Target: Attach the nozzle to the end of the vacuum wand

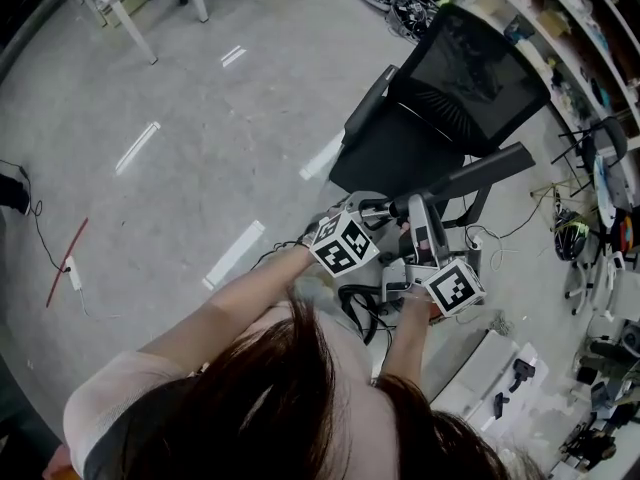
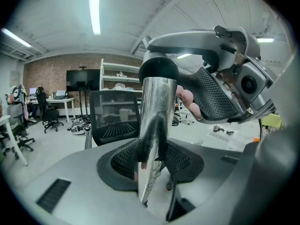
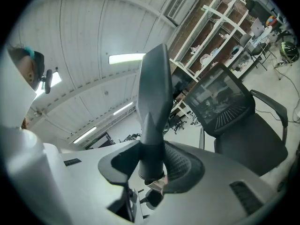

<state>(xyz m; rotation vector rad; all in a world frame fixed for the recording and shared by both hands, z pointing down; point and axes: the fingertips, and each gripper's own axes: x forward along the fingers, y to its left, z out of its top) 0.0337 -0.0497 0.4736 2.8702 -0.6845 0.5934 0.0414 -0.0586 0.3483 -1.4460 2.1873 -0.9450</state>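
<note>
I am standing in a workshop with a bare grey concrete floor (image 1: 200,88), and a black mesh office chair (image 1: 450,88) is filling the upper right of the head view. Shelving is running along the far wall.

My left gripper (image 2: 152,161) is clamping the shiny metal vacuum wand (image 2: 157,125), which is rising up the centre of its view to a dark round end. My right gripper (image 3: 152,165) is pinching the dark grey tapered nozzle (image 3: 154,102), which is pointing up the middle of that view.

I am judging this as the lining-up step: both parts are in hand but not joined. The next move is calling for me to bring the nozzle's collar square onto the wand's dark end and push along its length.

The collar is sitting low behind the right jaws, so I cannot see it fully. In the head view, my hair and the marker cubes are covering where the parts meet.
</note>
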